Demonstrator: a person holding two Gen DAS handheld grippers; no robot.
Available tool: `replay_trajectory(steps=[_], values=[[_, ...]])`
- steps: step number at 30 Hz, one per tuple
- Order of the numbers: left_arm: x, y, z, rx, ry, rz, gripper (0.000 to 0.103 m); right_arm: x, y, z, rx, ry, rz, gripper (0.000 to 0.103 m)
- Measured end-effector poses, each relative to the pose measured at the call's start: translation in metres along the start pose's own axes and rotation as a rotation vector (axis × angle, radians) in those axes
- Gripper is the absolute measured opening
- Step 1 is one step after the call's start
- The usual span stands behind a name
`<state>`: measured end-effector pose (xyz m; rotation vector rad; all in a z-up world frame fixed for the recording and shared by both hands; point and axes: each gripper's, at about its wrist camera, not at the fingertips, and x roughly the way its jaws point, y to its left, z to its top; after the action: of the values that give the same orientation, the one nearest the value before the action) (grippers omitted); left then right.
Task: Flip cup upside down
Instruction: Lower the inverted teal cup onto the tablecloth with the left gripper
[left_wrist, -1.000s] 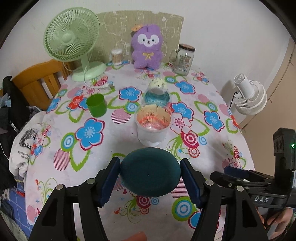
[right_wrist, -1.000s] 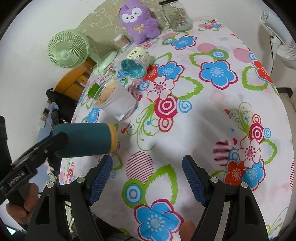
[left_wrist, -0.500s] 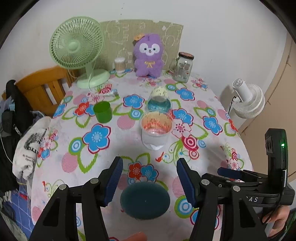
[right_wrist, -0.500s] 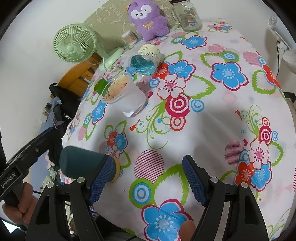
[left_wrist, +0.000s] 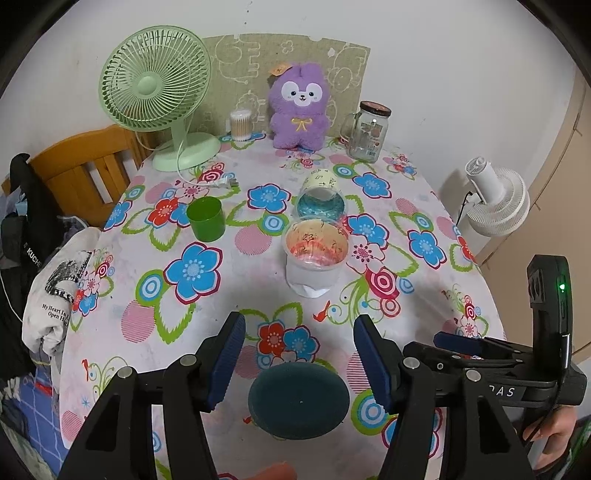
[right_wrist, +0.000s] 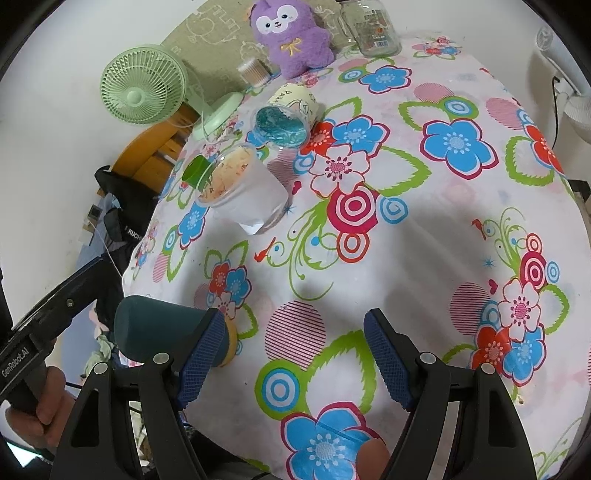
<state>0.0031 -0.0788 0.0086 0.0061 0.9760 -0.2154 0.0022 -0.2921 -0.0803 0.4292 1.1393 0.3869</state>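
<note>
A dark teal cup (left_wrist: 298, 400) stands upside down on the flowered tablecloth near the front edge, its flat base facing up. In the right wrist view the cup (right_wrist: 155, 328) stands at the table's left edge with its tan rim down on the cloth. My left gripper (left_wrist: 299, 363) is open and empty, raised above and just behind the cup, not touching it. My right gripper (right_wrist: 291, 356) is open and empty over the cloth, to the right of the cup; its left finger (right_wrist: 201, 350) overlaps the cup in view.
A frosted plastic cup (left_wrist: 314, 254) and a teal-lined cup (left_wrist: 322, 201) lie on their sides mid-table. A green cup (left_wrist: 205, 218) stands upright to the left. A green fan (left_wrist: 155, 92), purple plush (left_wrist: 298, 107) and glass jar (left_wrist: 367, 131) stand at the back.
My left gripper opened and let go of the teal cup, which now stands upside down on the cloth. The gripper has risen and pulled back from it.
</note>
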Motion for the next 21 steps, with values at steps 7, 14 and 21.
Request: replay_trajectory(steps=[7,14,21], values=[[0.001,0.004,-0.002,-0.007,0.001,0.001,0.066,0.002,0.002,0.0,-0.002,0.004,0.003,0.08],[0.0,0.007,-0.003,-0.013,-0.009,0.0,0.078,0.003,0.003,0.0,-0.006,0.005,0.003,0.08],[-0.003,0.011,-0.005,-0.022,-0.012,0.016,0.091,0.002,0.012,-0.001,-0.03,0.005,-0.007,0.08]])
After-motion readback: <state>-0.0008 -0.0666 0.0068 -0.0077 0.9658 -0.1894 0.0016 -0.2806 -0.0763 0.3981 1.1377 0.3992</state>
